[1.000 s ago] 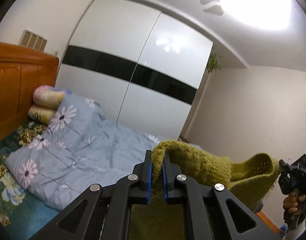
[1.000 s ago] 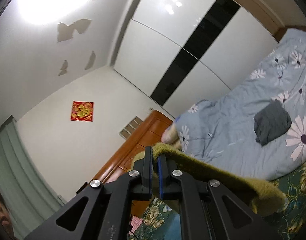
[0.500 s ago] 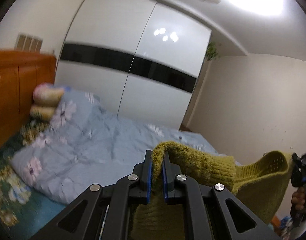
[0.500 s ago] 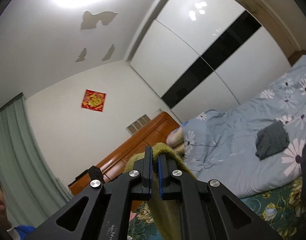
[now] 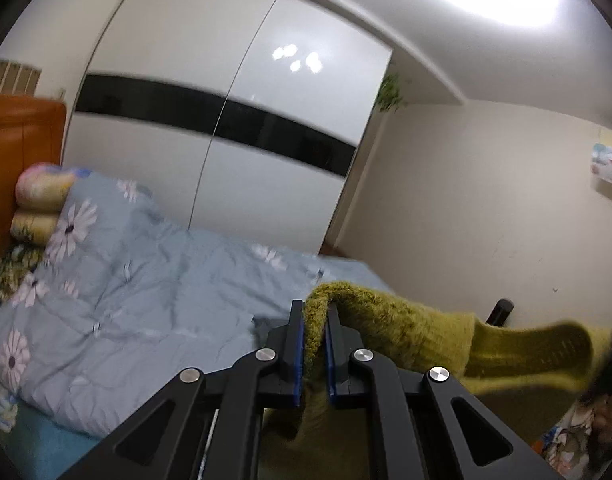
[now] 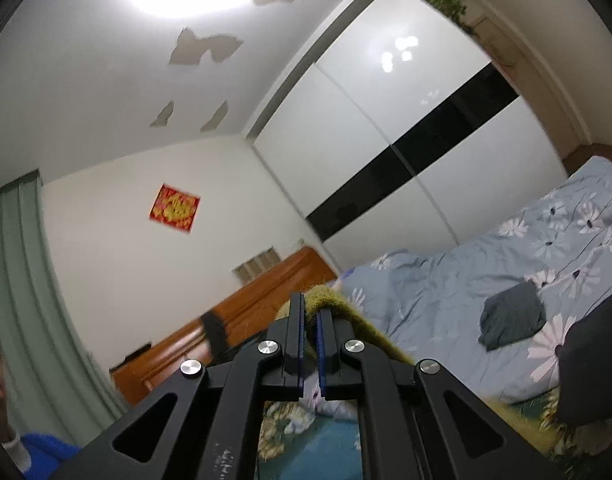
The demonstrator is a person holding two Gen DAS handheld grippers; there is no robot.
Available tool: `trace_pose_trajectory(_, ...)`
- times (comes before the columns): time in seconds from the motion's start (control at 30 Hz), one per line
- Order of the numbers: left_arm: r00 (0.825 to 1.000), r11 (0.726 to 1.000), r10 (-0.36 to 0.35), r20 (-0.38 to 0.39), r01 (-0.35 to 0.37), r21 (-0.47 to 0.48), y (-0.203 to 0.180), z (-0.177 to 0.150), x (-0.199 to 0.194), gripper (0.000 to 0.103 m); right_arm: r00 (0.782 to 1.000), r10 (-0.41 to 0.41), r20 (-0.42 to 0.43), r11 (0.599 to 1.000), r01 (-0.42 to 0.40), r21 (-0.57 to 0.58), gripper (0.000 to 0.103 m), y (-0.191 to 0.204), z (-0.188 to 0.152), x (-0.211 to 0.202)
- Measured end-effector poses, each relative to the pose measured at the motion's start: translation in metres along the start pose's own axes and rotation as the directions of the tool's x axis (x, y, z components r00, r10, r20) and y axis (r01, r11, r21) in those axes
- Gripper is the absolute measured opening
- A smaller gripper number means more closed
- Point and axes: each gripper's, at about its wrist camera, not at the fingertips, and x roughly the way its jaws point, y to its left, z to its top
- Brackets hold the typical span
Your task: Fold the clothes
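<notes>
the fingers of the left gripper and right gripper each pinch an end of the green sweater, which hangs stretched sideways between them above the bed.

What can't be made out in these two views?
- Sweater shape: left view, cut by bottom edge, behind the left gripper.
- Right gripper: left view, blurred at edge.
- Dark cloth type: right view, too small.
</notes>
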Motion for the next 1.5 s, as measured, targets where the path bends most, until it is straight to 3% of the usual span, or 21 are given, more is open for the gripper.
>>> trace_pose_trajectory(0.1, 0.995, 0.997, 0.058, -0.086, -0.061, -0.036, 0.029, -0.026, 0.024, 0.009, 0.99, 0.011, -0.141, 0.999, -0.004, 0.051, 0.007, -0.007, -0.041, 0.028)
trace_pose_trajectory(0.17, 0.983, 0.992, 0.105, -0.148, -0.114, -0.057, 0.052, -0.05, 0.04, 0.009, 0.975, -0.019, -0.223, 0.994, 0.042, 0.098, 0.007, -0.021, -0.078, 0.052)
trace_pose_trajectory(0.23, 0.963, 0.981, 0.146, -0.228, -0.171, -0.095, 0.078, -0.079, 0.055, 0.009, 0.958, -0.027, -0.286, 0.98, 0.081, 0.18, 0.007, -0.041, -0.112, 0.072)
trace_pose_trajectory(0.37, 0.905, 0.945, 0.207, -0.371, -0.282, -0.162, 0.13, -0.138, 0.071, 0.009, 0.917, 0.042, -0.397, 0.918, 0.122, 0.378, 0.008, -0.083, -0.183, 0.107)
trace_pose_trajectory(0.43, 0.878, 0.932, 0.225, -0.424, -0.321, -0.17, 0.146, -0.162, 0.069, 0.009, 0.873, 0.055, -0.485, 0.891, 0.176, 0.418, 0.008, -0.094, -0.215, 0.124)
trace_pose_trajectory(0.5, 0.857, 0.924, 0.234, -0.458, -0.343, -0.171, 0.157, -0.187, 0.06, 0.009, 0.817, 0.064, -0.573, 0.895, 0.207, 0.395, 0.008, -0.094, -0.232, 0.138)
trace_pose_trajectory(0.67, 0.846, 0.894, 0.22, -0.486, -0.374, -0.247, 0.19, -0.224, 0.029, 0.011, 0.695, 0.067, -0.716, 0.93, 0.216, 0.297, 0.008, -0.081, -0.25, 0.149)
trace_pose_trajectory(0.77, 0.819, 0.871, 0.225, -0.527, -0.412, -0.269, 0.206, -0.248, 0.013, 0.013, 0.615, 0.058, -0.786, 0.948, 0.213, 0.237, 0.008, -0.074, -0.259, 0.154)
trace_pose_trajectory(0.83, 0.798, 0.858, 0.226, -0.558, -0.435, -0.274, 0.216, -0.262, 0.003, 0.014, 0.584, 0.051, -0.81, 0.95, 0.221, 0.219, 0.008, -0.074, -0.264, 0.151)
trace_pose_trajectory(0.9, 0.786, 0.841, 0.237, -0.571, -0.46, -0.284, 0.218, -0.271, -0.01, 0.016, 0.588, 0.045, -0.807, 0.943, 0.243, 0.23, 0.009, -0.08, -0.262, 0.142)
trace_pose_trajectory(0.93, 0.779, 0.833, 0.242, -0.578, -0.472, -0.288, 0.22, -0.276, -0.016, 0.018, 0.599, 0.036, -0.8, 0.938, 0.255, 0.233, 0.014, -0.084, -0.258, 0.136)
trace_pose_trajectory(1.0, 0.768, 0.814, 0.251, -0.59, -0.497, -0.3, 0.223, -0.285, -0.029, 0.028, 0.636, -0.001, -0.771, 0.932, 0.281, 0.231, 0.024, -0.091, -0.246, 0.122)
trace_pose_trajectory(1.03, 0.771, 0.798, 0.252, -0.586, -0.507, -0.324, 0.222, -0.287, -0.036, 0.035, 0.654, -0.02, -0.756, 0.928, 0.294, 0.23, 0.031, -0.094, -0.239, 0.116)
trace_pose_trajectory(1.1, 0.781, 0.771, 0.24, -0.577, -0.514, -0.375, 0.217, -0.293, -0.051, 0.04, 0.696, -0.074, -0.714, 0.91, 0.34, 0.237, 0.034, -0.106, -0.229, 0.102)
trace_pose_trajectory(1.17, 0.786, 0.774, 0.217, -0.578, -0.499, -0.389, 0.2, -0.299, -0.056, 0.041, 0.732, -0.169, -0.66, 0.871, 0.424, 0.248, 0.036, -0.132, -0.219, 0.084)
trace_pose_trajectory(1.2, 0.789, 0.777, 0.205, -0.58, -0.491, -0.394, 0.192, -0.302, -0.059, 0.042, 0.738, -0.219, -0.638, 0.846, 0.469, 0.252, 0.036, -0.146, -0.216, 0.077)
trace_pose_trajectory(1.27, 0.784, 0.791, 0.171, -0.597, -0.471, -0.392, 0.166, -0.309, -0.056, 0.046, 0.716, -0.325, -0.617, 0.78, 0.572, 0.253, 0.036, -0.177, -0.219, 0.065)
trace_pose_trajectory(1.3, 0.779, 0.796, 0.153, -0.608, -0.462, -0.392, 0.153, -0.313, -0.054, 0.048, 0.695, -0.371, -0.616, 0.732, 0.627, 0.267, 0.036, -0.197, -0.224, 0.058)
trace_pose_trajectory(1.37, 0.767, 0.794, 0.144, -0.625, -0.467, -0.39, 0.131, -0.323, -0.049, 0.049, 0.665, -0.417, -0.619, 0.642, 0.698, 0.318, 0.036, -0.229, -0.237, 0.045)
trace_pose_trajectory(1.43, 0.752, 0.788, 0.142, -0.643, -0.479, -0.387, 0.113, -0.332, -0.046, 0.05, 0.674, -0.416, -0.611, 0.564, 0.718, 0.408, 0.037, -0.251, -0.25, 0.031)
trace_pose_trajectory(1.5, 0.734, 0.778, 0.144, -0.663, -0.498, -0.382, 0.099, -0.34, -0.044, 0.051, 0.686, -0.407, -0.603, 0.551, 0.711, 0.437, 0.037, -0.258, -0.257, 0.028)
